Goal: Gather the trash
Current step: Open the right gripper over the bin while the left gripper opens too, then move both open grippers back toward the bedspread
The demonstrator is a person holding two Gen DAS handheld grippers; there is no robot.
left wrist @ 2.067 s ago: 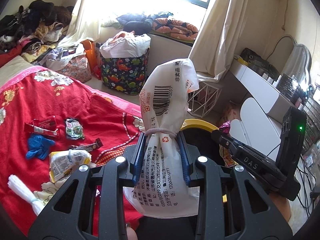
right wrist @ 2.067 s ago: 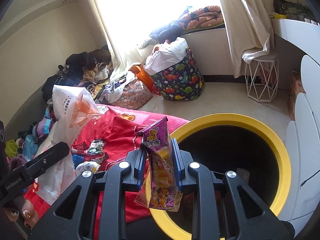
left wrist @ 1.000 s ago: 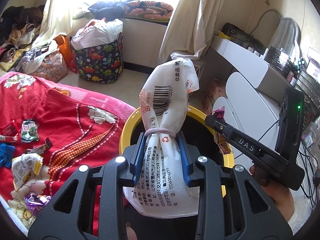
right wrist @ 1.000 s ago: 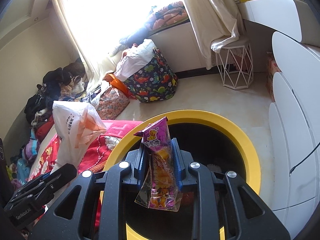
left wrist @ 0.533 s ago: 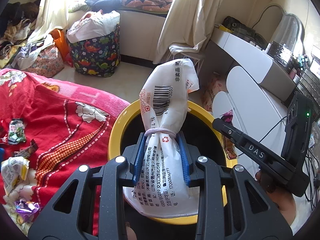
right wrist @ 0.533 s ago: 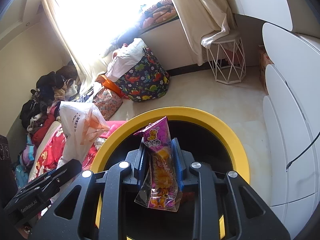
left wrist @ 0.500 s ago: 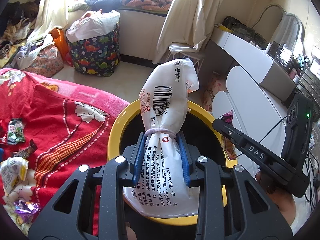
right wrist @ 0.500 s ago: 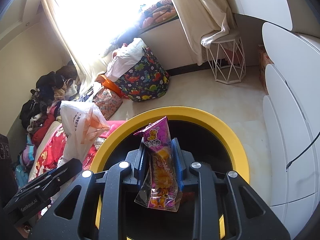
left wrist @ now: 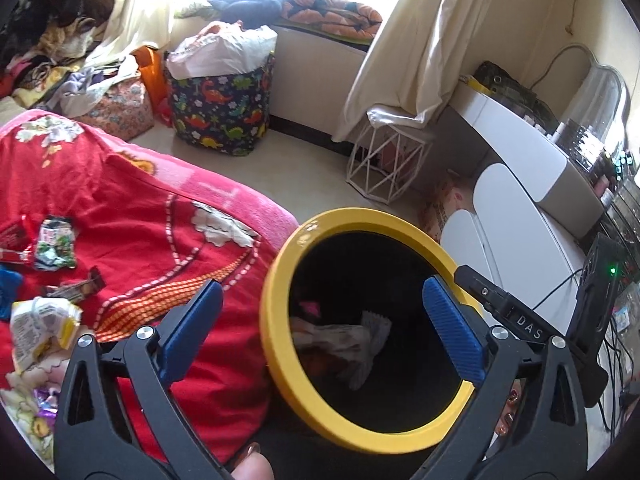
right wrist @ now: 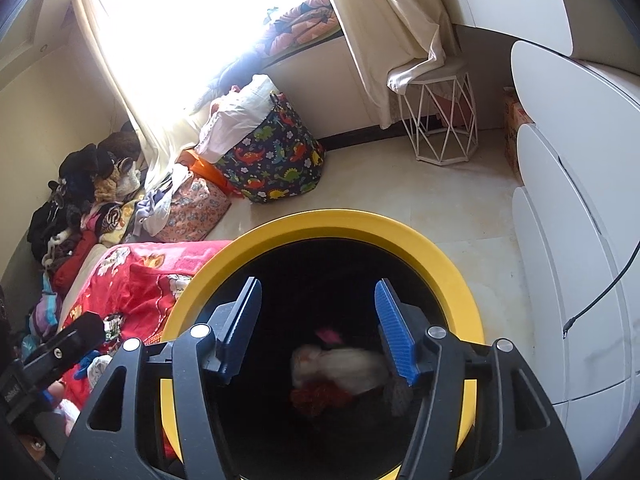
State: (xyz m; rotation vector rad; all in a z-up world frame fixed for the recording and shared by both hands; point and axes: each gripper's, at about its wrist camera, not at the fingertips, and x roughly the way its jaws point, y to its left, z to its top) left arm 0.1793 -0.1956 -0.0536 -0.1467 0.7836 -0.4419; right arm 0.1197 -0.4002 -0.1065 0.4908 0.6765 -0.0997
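You are standing in a lived-in bedroom of a home. At the left of the frame lies a bed under a red flowered blanket (left wrist: 132, 216), with snack wrappers (left wrist: 54, 242) scattered on it. At the upper left, clothes (left wrist: 44, 40) are heaped against the wall. Cream curtains (left wrist: 416, 40) hang by a bright window at the top, a folded quilt (left wrist: 332, 10) on its sill. Below it stands a dinosaur-print laundry bag (left wrist: 222, 114), and at the right a white dressing table (left wrist: 532, 160).
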